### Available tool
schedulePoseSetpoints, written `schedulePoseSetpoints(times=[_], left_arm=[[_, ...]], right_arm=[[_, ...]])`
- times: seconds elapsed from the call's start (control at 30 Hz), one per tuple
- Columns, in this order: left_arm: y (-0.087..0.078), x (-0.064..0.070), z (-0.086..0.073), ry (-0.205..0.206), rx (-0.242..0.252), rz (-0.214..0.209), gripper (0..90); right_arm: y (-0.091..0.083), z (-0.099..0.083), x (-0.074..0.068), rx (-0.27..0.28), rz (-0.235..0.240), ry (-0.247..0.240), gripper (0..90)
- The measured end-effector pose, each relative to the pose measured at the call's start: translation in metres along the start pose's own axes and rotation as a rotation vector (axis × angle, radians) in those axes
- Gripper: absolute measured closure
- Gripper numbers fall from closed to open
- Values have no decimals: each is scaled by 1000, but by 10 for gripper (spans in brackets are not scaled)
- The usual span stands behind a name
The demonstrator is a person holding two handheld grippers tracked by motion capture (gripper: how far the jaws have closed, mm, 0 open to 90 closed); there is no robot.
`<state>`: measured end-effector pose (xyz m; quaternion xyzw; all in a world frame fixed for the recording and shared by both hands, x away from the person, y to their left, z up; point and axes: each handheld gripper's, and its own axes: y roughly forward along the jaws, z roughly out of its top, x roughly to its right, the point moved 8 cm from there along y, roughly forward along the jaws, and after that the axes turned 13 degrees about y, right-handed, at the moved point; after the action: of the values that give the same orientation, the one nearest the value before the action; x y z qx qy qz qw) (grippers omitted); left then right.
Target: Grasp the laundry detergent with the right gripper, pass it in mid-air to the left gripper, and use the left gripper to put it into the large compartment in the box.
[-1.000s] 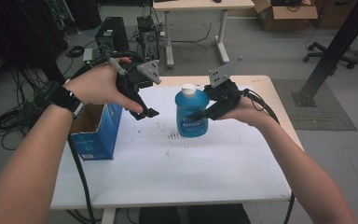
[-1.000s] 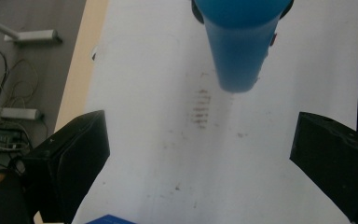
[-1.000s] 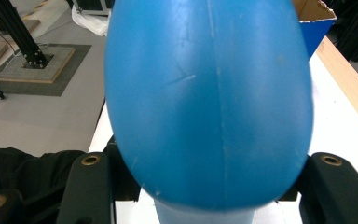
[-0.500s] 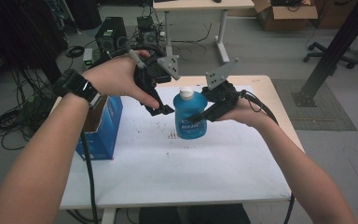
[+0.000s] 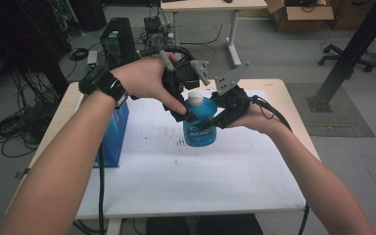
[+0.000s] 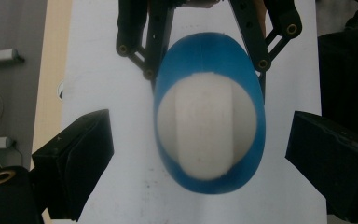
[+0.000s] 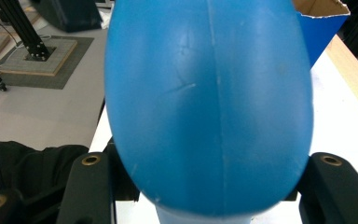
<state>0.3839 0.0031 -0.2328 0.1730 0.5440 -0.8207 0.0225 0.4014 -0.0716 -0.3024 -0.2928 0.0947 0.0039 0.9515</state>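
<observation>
While clamping the blue bottle (image 5: pixel 199 125) upright mid-table in the right gripper (image 5: pixel 214 119), lower the wide-open, empty left gripper (image 6: pixel 200 154) squarely around the white cap (image 6: pixel 208 126); probably a twist-off.

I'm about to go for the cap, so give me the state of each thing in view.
Blue bottle: upright on the table, clamped at its sides.
White cap: on the bottle, ungripped.
Right gripper: shut on the bottle.
Left gripper: open, jaws either side of the cap.
Blue box: top open.
</observation>
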Motion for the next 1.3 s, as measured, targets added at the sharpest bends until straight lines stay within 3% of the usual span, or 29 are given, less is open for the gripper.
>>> schedulePoseSetpoints(times=[0.57,1.3], left_arm=[[10,-2,6,19,-33,-17,93],[17,1,5,2,-84,-59,242]], right_arm=[[2,0,-1,0,-8,-3,420],[4,-1,-3,-8,-9,-14,420]])
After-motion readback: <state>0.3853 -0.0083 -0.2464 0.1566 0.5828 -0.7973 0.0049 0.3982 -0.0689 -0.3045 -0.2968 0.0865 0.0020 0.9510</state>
